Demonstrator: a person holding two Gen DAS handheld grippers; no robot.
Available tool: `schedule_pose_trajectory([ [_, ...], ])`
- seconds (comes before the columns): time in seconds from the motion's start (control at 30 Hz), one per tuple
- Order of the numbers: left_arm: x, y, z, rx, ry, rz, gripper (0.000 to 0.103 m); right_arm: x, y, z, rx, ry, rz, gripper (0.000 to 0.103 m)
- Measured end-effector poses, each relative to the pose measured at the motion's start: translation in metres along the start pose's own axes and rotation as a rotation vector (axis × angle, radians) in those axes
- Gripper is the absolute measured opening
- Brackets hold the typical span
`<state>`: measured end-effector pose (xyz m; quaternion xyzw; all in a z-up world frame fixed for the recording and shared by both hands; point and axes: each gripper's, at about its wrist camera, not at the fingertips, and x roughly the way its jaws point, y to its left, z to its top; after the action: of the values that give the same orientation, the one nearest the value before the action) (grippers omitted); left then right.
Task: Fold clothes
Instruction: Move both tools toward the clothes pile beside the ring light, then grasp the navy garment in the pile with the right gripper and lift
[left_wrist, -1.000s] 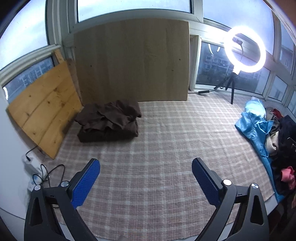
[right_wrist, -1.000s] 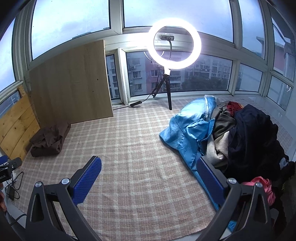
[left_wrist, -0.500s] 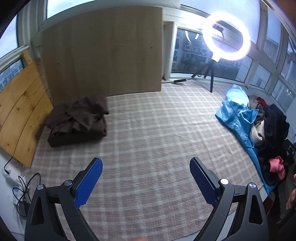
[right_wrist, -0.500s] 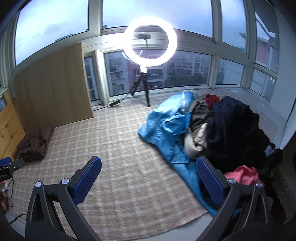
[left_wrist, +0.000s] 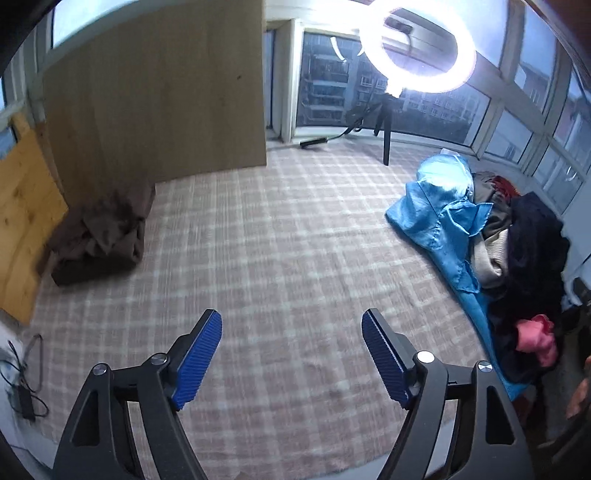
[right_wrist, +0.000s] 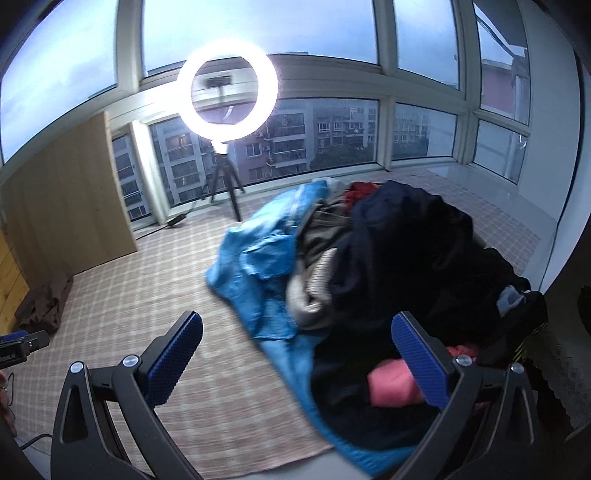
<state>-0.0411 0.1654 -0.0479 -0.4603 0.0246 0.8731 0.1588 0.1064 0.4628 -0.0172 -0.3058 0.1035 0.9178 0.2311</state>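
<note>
A heap of unfolded clothes (right_wrist: 399, 258) lies at the right of the checked rug: a shiny blue garment (right_wrist: 258, 254), a dark navy one (right_wrist: 413, 236), a beige knit (right_wrist: 314, 291) and a pink piece (right_wrist: 391, 384). The left wrist view shows the same heap (left_wrist: 509, 254) far right. A folded brown pile (left_wrist: 103, 229) sits at the rug's left by the boards. My left gripper (left_wrist: 291, 354) hangs open over bare rug. My right gripper (right_wrist: 295, 354) is open above the near edge of the heap, holding nothing.
A lit ring light on a tripod (right_wrist: 227, 86) stands by the windows at the back. Wooden boards (left_wrist: 159, 92) lean against the left wall. Cables and a power strip (left_wrist: 22, 387) lie at the rug's left edge. The checked rug (left_wrist: 280, 240) spreads between the two piles.
Both views have swung to the right. The clothes heap now sits closer and larger under the right gripper, and the brown pile has slid to the left. Both grippers stay open.
</note>
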Motion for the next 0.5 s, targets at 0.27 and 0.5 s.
schedule_pose_trajectory([
  [0.27, 0.015, -0.080, 0.015, 0.050, -0.008, -0.006, 0.091, 0.024, -0.084, 0.020, 0.019, -0.003, -0.030, 0.103],
  [0.5, 0.034, -0.143, 0.026, 0.102, -0.017, 0.035, 0.091, 0.039, -0.141, 0.035, 0.021, -0.020, -0.055, 0.103],
])
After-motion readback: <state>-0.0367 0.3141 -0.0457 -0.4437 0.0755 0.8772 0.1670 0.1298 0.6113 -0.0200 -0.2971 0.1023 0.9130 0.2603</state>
